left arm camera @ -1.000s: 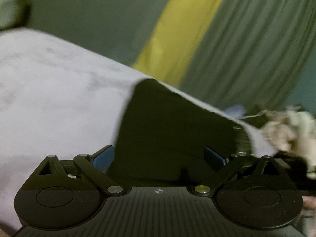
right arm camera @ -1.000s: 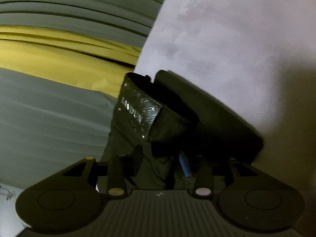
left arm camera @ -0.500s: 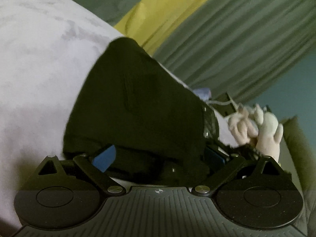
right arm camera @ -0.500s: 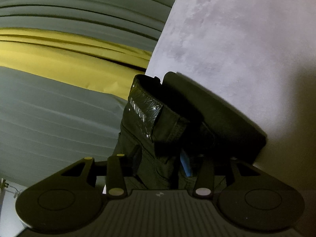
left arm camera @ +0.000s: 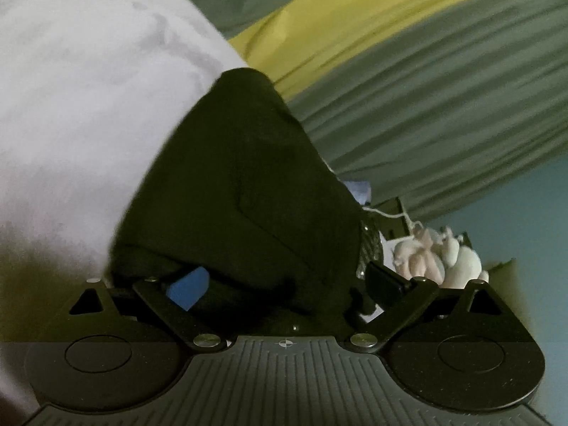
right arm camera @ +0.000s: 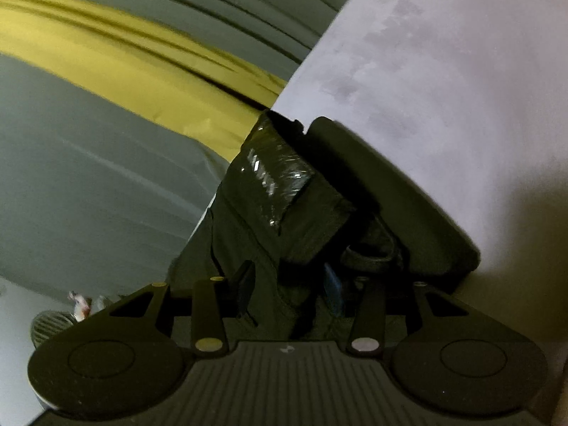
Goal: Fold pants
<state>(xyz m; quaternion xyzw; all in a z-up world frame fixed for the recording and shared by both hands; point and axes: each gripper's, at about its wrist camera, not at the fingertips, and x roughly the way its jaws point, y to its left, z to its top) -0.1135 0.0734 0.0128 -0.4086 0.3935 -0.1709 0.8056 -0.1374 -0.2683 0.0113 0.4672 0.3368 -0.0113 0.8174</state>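
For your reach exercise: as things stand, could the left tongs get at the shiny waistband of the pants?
Probably not. The left tongs look wide apart but full of dark pants cloth, and the waistband sits by the right tongs, which grip that end.

Striped curtain (left arm camera: 408,81) (green, yellow), plush toy (left arm camera: 440,259)

Probably home: bed sheet (left arm camera: 88,81), curtains (left arm camera: 426,113).

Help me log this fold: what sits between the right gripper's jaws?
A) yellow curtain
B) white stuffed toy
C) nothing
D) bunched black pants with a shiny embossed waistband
D: in the right wrist view the black pants fill the right gripper, shiny embossed waistband just ahead.
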